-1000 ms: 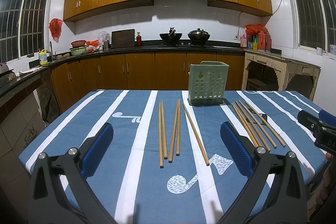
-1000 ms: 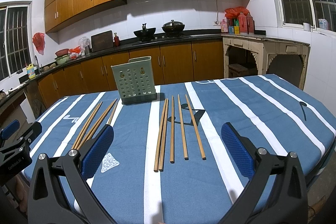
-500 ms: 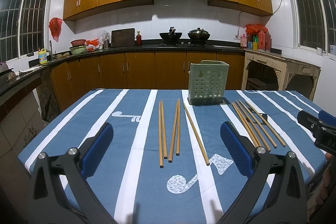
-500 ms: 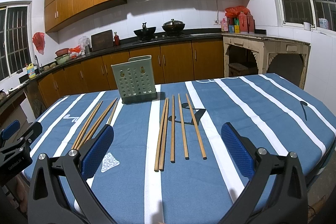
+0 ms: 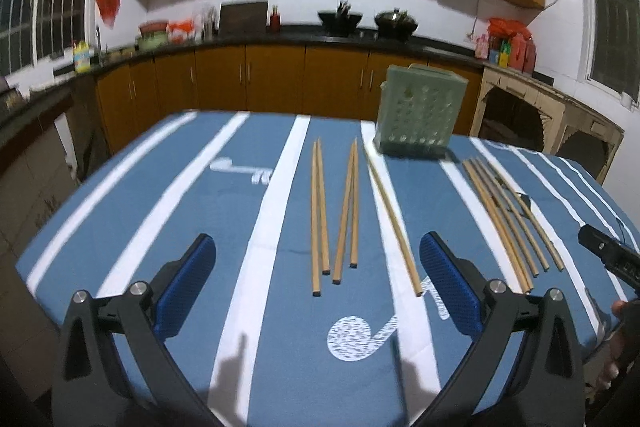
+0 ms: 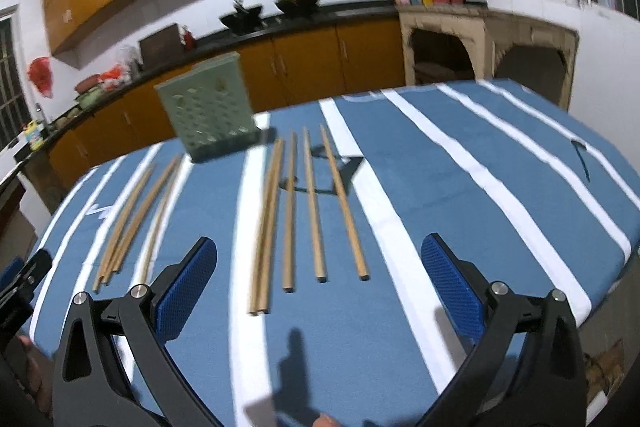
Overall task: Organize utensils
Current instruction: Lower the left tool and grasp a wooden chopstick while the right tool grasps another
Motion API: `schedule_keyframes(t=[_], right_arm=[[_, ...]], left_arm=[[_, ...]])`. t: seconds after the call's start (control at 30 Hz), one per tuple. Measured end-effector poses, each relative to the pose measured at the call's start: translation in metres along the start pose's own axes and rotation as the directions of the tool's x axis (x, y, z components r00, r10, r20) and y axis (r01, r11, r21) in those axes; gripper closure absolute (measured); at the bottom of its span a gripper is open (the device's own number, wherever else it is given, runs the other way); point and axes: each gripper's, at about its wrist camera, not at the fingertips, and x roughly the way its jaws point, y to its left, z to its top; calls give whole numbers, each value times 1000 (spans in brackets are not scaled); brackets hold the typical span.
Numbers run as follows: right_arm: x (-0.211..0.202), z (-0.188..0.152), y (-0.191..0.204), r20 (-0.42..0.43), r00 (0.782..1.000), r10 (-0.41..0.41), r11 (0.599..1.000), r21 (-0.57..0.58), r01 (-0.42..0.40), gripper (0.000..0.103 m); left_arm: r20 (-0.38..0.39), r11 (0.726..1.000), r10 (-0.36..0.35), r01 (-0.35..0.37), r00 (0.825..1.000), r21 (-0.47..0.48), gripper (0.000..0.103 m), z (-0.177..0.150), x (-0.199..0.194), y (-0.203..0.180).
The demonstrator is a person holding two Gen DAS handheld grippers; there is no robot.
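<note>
The left gripper (image 5: 318, 281) was held wide apart and empty above the striped surface (image 5: 140, 195), with five chopsticks (image 5: 348, 211) lying between its pads. The right gripper (image 6: 319, 281) was likewise spread, nothing being gripped, over a second group of chopsticks (image 6: 296, 211). The green perforated holder (image 5: 420, 115) was seen upright at the far edge, beyond both groups.

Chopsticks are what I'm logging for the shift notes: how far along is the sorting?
Nothing is done yet: the green holder shows no chopsticks in it. Nothing is in hand; the left gripper and right gripper are both open. Left to do: the left group of five and the right group of five, all flat on the tablecloth.
</note>
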Motion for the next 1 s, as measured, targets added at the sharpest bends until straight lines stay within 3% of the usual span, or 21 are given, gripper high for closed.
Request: schedule_keyframes(t=[0.1,0.17,0.2,0.27,0.33,0.37,0.63,0.83,1.0], right_arm=[[16,5,-6,-55,998,-20,1000,11,21,19],[28,7,-10,-102,995,-25,1000,12,27,39],[35,8,-11,-121,992,-30,999,12,32,43],[45,9,-12,-152,988,-32,999,11,35,57],[53,10,-11,-169,985,-42,999,1,43,62],[58,10,-10,-181,982,-51,999,-7,50,64],[76,15,-11,-228,971,-73,997,-24,69,72],[79,17,-10,-226,971,-78,997,-31,72,72],[82,20,-9,-230,969,-91,996,-41,83,78]], left_arm=[[-63,1000,10,-12,998,-23,4,7,18,13],[-98,999,20,-23,995,-33,4,10,29,20],[-116,999,17,-22,993,-41,5,13,34,24],[-142,998,-3,-5,990,-57,24,16,46,31],[-173,997,-13,1,985,-72,35,18,56,35],[-190,997,-19,5,982,-78,43,19,61,37],[-274,998,-62,54,960,-39,66,16,86,30],[-306,997,-72,75,949,-1,74,15,97,23],[-327,998,-40,56,944,41,88,18,107,21]])
